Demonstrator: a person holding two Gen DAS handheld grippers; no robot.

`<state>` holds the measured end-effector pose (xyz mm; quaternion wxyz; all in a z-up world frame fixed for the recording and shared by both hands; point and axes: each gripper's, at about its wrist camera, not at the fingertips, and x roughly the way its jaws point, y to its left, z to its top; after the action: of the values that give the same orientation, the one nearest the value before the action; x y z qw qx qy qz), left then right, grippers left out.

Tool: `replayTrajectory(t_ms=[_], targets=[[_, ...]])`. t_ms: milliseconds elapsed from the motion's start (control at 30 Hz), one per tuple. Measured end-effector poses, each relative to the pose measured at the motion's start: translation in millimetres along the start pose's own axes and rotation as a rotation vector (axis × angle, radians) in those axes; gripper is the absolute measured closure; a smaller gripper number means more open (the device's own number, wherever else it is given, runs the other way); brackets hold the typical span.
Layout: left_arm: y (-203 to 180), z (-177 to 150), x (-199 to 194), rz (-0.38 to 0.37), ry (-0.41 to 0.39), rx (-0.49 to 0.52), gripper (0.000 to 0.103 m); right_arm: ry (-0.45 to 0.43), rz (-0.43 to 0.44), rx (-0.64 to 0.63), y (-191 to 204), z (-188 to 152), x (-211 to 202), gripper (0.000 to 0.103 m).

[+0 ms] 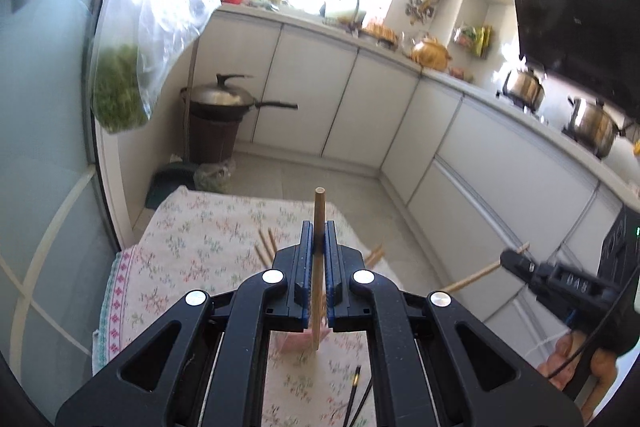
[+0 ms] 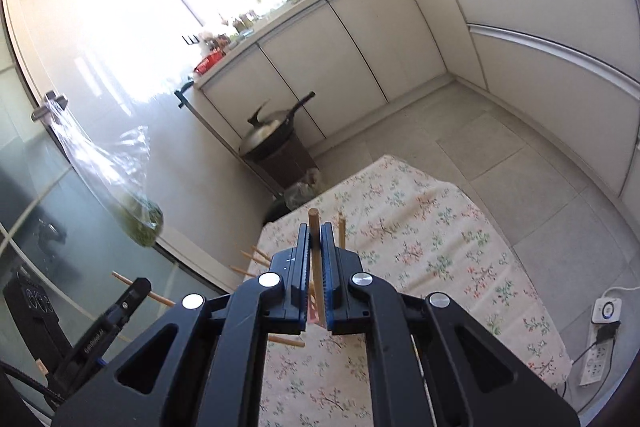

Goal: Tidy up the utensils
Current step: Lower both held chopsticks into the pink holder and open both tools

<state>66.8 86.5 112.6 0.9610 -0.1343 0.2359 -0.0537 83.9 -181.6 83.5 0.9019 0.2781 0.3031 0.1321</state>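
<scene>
Floral-cloth table [image 2: 440,247] w/ loose wooden chopsticks [image 1: 266,245], maybe a pink holder [image 1: 298,343].

A floral cloth [image 1: 192,227] covers the near table [image 2: 460,267], its edge hanging over the left side. On the far floor stands a brown bin [image 1: 212,139] with a lidded wok [image 1: 224,99] resting on top, handle pointing right. A clear bag [image 1: 120,95] of greens hangs from a door handle [image 2: 50,105] on the left. White cabinets [image 1: 312,95] run along the far wall and down the right side. On the counter sit a tan clay pot [image 1: 430,55] and, further right, two steel pots [image 1: 524,89] beneath a black hood [image 1: 576,35]. A power strip [image 2: 596,363] lies on the floor at right.
</scene>
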Motion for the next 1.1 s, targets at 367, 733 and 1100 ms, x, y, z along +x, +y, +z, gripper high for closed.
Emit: replayTrajectory(t_ms=[367,733,1100], targets=[[15,-6,77,0.038,0.081,-0.056,0.096,0.016,-0.009,0.03,-9,14,24,0.097],[33,-11,60,0.1,0.025,-0.115,0.085,0.03,-0.018,0.039,-4,15,43,0.097],[38,-5,61,0.071,0.053,-0.146,0.08,0.095,-0.046,0.067,2,13,91,0.097]])
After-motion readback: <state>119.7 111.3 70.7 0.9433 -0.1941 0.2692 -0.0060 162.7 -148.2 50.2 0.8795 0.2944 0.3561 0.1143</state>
